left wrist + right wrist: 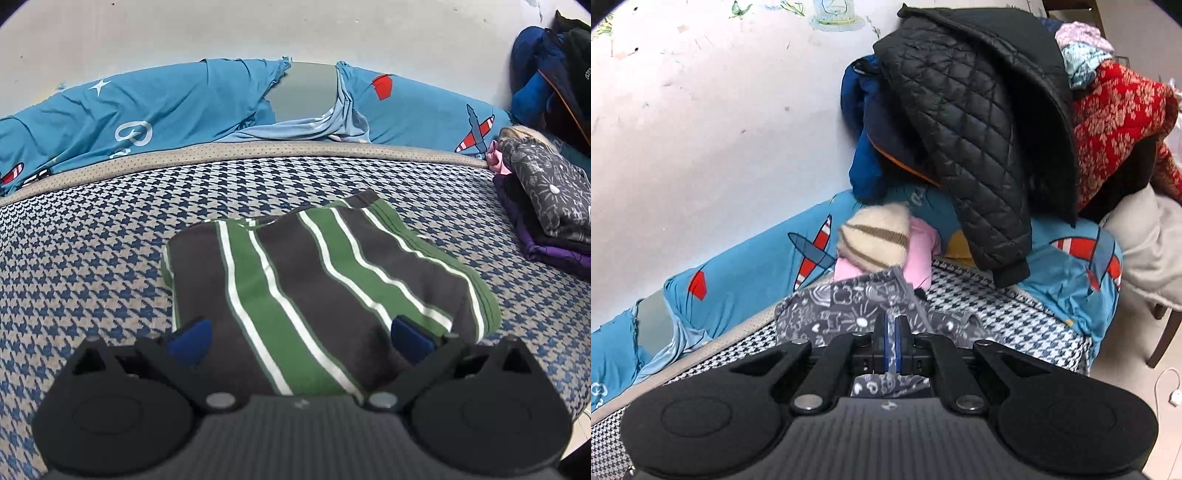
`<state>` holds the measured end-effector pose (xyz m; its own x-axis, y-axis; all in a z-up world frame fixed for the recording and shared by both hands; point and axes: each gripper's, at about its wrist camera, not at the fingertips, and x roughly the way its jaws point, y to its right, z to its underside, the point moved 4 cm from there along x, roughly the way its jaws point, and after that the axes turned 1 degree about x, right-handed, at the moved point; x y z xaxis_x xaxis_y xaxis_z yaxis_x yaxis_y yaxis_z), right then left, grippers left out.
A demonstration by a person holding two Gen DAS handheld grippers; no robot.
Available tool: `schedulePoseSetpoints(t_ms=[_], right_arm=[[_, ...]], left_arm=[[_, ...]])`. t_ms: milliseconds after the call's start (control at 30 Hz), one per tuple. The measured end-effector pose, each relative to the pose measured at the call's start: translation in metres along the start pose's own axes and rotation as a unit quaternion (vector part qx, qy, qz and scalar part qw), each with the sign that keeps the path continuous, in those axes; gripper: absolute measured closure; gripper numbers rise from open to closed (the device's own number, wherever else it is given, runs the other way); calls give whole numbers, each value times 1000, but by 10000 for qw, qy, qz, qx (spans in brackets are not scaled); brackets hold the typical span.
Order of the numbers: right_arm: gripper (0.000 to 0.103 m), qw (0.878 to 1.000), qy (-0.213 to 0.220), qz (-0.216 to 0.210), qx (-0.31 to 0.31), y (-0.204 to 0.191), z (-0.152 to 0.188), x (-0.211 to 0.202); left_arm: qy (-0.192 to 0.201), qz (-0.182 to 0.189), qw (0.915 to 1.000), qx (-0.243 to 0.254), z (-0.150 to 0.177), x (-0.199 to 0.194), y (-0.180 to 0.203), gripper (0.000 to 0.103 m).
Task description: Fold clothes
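Nearest, the left gripper [299, 336] hovered with jaws apart over the folded striped garment [317, 280] at the bed's [92, 258] centre. Ideally, press its folds flat before stacking. At 2 o'clock lay the folded stack [546, 206]. The right gripper [893, 332], jaws together and empty, pointed down over the grey printed garment [846, 306].

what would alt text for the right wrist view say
The right hand-held gripper is shut above a folded grey garment with white doodle print on a houndstooth bed cover. Behind it lie a cream striped knit hat on a pink garment, and a black quilted jacket draped over a pile of clothes by the white wall.
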<state>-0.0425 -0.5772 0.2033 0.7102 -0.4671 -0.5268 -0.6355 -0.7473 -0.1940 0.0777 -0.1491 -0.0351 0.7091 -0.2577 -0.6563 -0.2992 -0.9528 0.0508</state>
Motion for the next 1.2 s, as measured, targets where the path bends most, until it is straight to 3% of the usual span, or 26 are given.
schedulePoseSetpoints(t_ms=[667, 1033, 1200], right_arm=[[94, 9920, -954, -815, -130, -54, 102, 34], [94, 9808, -1476, -1199, -436, -87, 151, 44], [93, 9690, -1782, -1612, -570, -107, 179, 49]], left_arm=[[62, -126, 9999, -9, 0, -6, -5, 0], [23, -168, 9998, -114, 3, -13, -14, 0], [43, -111, 9998, -182, 2, -17, -15, 0]])
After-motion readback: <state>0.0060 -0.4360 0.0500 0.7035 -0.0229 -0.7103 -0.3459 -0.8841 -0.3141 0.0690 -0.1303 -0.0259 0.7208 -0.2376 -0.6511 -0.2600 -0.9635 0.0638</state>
